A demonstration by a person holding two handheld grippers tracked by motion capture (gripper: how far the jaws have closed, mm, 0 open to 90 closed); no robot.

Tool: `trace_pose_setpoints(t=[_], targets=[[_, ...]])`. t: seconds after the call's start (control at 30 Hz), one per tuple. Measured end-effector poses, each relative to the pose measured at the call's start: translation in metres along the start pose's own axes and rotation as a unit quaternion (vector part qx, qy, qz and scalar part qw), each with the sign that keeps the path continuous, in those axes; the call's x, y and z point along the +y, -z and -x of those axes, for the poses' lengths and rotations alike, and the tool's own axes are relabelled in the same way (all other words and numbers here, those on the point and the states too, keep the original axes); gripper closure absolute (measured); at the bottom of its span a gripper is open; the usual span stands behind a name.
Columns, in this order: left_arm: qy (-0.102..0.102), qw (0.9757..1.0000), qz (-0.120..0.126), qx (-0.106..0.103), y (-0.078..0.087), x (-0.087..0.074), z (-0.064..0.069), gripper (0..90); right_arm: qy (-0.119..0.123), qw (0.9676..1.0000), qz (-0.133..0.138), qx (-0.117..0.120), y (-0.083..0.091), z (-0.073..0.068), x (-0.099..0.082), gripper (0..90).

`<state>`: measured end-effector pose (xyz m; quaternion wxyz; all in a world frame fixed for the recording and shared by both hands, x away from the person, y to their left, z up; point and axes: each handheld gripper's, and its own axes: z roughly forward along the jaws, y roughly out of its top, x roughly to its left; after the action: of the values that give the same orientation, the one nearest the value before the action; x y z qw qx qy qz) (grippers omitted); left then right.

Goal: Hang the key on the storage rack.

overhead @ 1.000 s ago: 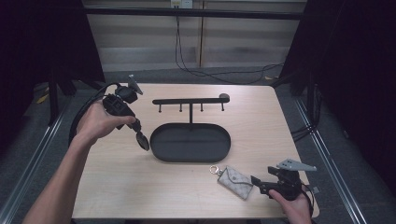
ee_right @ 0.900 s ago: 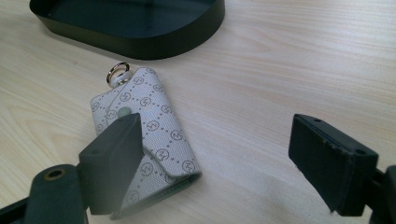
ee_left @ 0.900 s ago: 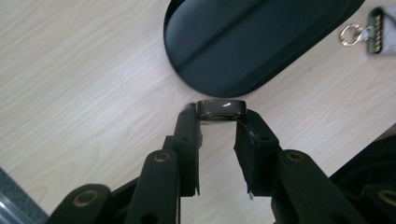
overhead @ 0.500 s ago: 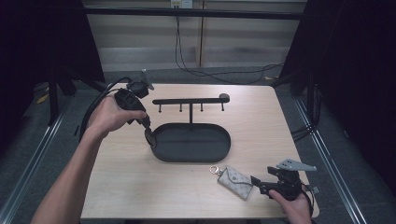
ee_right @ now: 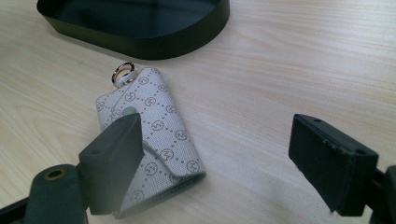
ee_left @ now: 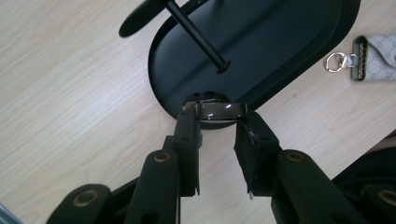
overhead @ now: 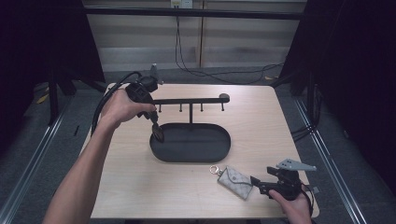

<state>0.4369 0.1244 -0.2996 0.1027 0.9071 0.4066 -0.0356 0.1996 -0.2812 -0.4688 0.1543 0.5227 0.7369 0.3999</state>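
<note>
Carried over the tray (ee_left: 280, 42), left gripper (ee_left: 219, 119) jaws clamp a ring (ee_left: 219, 111) — right (open).

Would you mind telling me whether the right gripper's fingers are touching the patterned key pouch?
Cannot tell. In the right gripper view, one of the open fingers overlaps the key pouch and hides any contact; the other stands well clear over bare table.

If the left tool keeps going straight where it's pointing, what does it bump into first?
Most likely the black tray. The left tool points down at the tray's near rim while shut on a dark ring, so the ring would probably touch the rim or the tray floor first; the depth is hard to judge.
</note>
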Motion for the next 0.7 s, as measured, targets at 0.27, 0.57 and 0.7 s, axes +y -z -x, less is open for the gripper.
trace_pose_setpoints(t=[0.27, 0.57, 0.7], targets=[[0.003, 1.0000, -0.003, -0.001, -0.010, 0.013, -0.002, 70.7, 0.000, 1.0000, -0.002, 0.005, 0.000, 0.000, 0.000, 17.7], [0.020, 0.9997, -0.003, 0.013, -0.015, 0.023, 0.000, 70.6, 0.004, 1.0000, -0.003, 0.008, -0.001, -0.001, 0.000, 17.9], [0.031, 0.9994, -0.001, 0.015, -0.016, 0.026, -0.001, 70.6, 0.005, 0.9999, -0.004, 0.008, -0.001, -0.001, 0.000, 17.9]])
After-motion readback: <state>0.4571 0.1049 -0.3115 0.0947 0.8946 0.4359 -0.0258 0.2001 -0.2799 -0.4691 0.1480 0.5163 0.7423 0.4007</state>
